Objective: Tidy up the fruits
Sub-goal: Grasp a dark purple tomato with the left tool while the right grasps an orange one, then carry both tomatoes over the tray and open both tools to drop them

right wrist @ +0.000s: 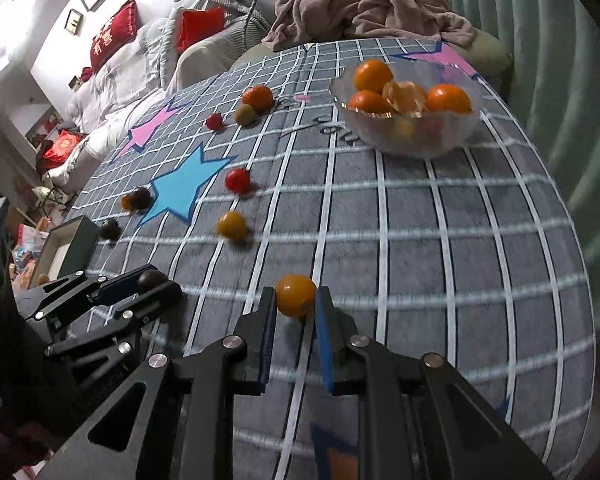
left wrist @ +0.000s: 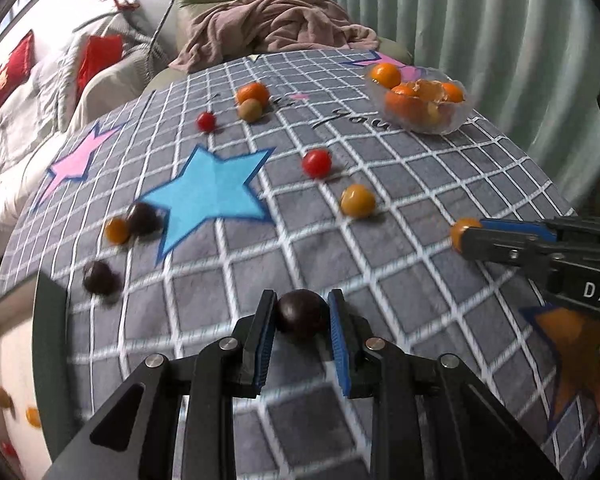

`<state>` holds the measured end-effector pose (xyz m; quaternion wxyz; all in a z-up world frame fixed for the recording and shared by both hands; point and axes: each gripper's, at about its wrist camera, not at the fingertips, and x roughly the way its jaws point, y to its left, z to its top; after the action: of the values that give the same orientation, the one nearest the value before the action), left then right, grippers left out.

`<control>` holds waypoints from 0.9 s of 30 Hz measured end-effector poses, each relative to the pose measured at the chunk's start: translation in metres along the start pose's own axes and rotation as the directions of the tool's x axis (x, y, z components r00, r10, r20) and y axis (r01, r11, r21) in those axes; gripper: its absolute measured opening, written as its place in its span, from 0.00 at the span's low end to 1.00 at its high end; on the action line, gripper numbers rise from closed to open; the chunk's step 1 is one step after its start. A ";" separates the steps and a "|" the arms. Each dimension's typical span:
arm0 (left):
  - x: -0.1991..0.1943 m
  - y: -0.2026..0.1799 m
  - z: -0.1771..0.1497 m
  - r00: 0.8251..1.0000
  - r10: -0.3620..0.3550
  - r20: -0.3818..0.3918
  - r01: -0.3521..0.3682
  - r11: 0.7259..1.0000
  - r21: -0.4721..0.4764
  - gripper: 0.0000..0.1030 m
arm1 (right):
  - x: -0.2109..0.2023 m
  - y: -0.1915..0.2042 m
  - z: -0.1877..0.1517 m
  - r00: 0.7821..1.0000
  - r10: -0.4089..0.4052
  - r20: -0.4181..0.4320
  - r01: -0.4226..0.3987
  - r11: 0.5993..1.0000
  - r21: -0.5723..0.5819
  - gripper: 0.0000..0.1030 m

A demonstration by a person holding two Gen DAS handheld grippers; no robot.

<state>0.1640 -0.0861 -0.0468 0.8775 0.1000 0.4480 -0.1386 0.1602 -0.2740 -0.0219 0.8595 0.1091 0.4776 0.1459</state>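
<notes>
Left wrist view: left gripper (left wrist: 302, 312) clamps a round dark fruit (left wrist: 300, 314).
Right wrist view: right gripper (right wrist: 296, 300) pinches a smooth orange fruit (right wrist: 296, 294).
Cloth (right wrist: 420, 240): soft grey grid, loose fruits.
Far: glass bowl (right wrist: 408, 136), oranges.

Two wrist fisheyes, close over the tablecloth (left wrist: 380, 240), angled down, both facing the far glass bowl (right wrist: 408, 136)

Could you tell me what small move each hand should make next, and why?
Probably lift both tools straight up a little. The left tool is shut on a dark fruit and the right tool on an orange fruit, both low over the checked cloth, so raising them clears it before carrying.
</notes>
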 end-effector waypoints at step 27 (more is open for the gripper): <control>-0.078 0.041 -0.071 0.999 -0.030 0.014 0.032 0.985 -0.171 0.27 | -0.045 0.054 -0.052 0.999 0.033 0.014 -0.033 0.999 -0.004 0.20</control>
<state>0.0799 -0.0144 -0.0220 0.8832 0.0162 0.4547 -0.1139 0.0854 -0.2368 0.0041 0.8604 0.1164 0.4697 0.1599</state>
